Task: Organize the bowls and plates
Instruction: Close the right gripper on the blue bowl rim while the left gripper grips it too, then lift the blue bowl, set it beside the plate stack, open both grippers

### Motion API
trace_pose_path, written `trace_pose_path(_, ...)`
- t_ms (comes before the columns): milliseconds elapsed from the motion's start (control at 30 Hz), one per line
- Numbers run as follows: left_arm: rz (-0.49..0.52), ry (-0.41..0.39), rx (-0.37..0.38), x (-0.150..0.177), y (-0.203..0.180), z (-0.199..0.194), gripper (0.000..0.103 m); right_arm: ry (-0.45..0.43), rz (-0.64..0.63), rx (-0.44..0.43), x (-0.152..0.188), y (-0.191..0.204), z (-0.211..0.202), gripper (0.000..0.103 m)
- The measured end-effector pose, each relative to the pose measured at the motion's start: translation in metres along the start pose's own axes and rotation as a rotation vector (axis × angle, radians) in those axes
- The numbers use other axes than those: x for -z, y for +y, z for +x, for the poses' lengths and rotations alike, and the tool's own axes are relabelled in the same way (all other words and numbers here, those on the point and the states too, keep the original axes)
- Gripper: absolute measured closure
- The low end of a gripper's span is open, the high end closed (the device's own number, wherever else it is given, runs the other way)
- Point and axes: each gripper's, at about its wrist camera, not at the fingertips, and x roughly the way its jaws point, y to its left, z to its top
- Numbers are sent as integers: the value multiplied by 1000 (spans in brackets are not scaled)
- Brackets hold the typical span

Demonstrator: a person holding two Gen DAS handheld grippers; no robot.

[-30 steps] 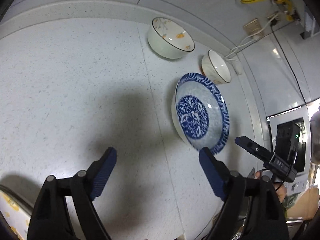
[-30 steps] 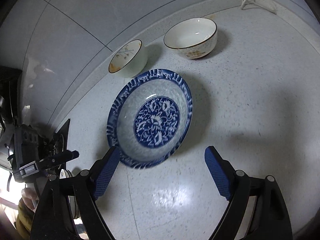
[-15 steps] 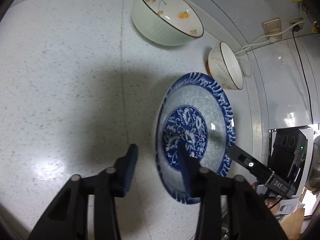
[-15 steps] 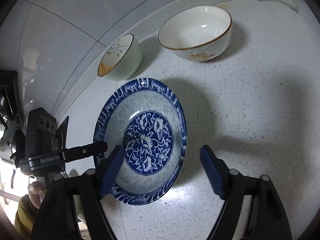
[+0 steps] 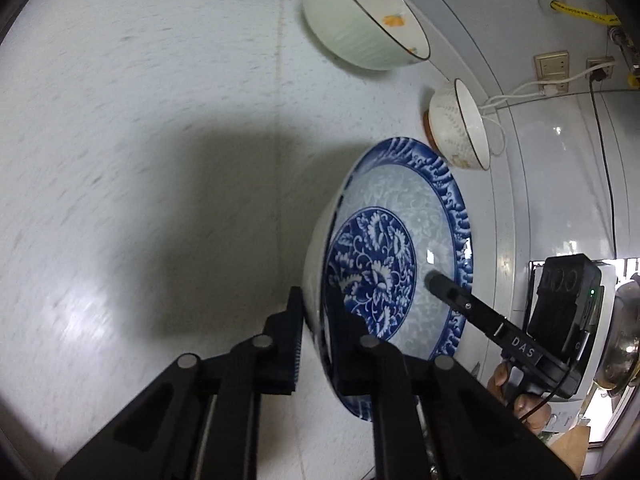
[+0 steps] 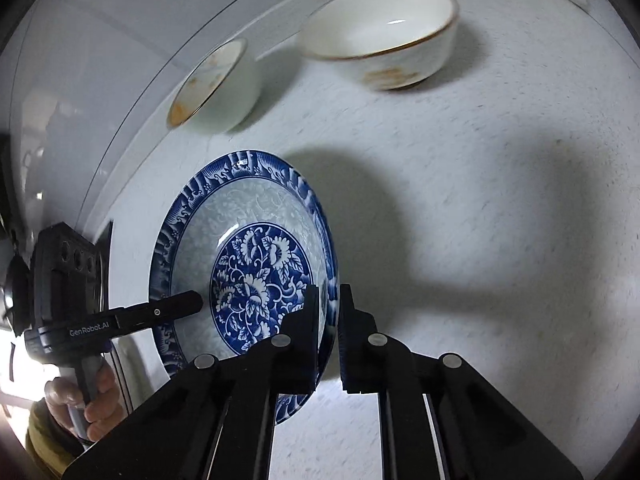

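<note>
A blue-and-white floral plate (image 5: 400,236) sits on the speckled white counter; it also shows in the right wrist view (image 6: 248,240). My left gripper (image 5: 316,316) is shut on the plate's near rim. My right gripper (image 6: 329,312) is shut on the opposite rim. A pale green bowl with orange flowers (image 5: 360,36) stands behind the plate, blurred in the right wrist view (image 6: 224,92). A white bowl with a brown rim (image 5: 460,124) stands next to it, also in the right wrist view (image 6: 384,36).
The tiled wall (image 5: 500,12) runs behind the bowls, with sockets (image 5: 554,66) and white cables. A metal pot (image 5: 620,340) shows at the far right edge of the left wrist view. Open counter (image 6: 500,240) lies right of the plate.
Both grippers have moved in onto the plate and closed on opposite sides of its rim. One second ago both were wide open and short of it.
</note>
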Motion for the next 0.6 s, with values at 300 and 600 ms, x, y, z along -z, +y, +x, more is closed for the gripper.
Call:
trace_pose_path(300, -108, -45, -29, 55, 68, -81, 90, 108, -149, -62, 35, 86, 32, 95)
trace_pose_path(600, -161, -108, -62, 38, 126, -108, 91, 118, -199, -46, 26, 124, 66, 94)
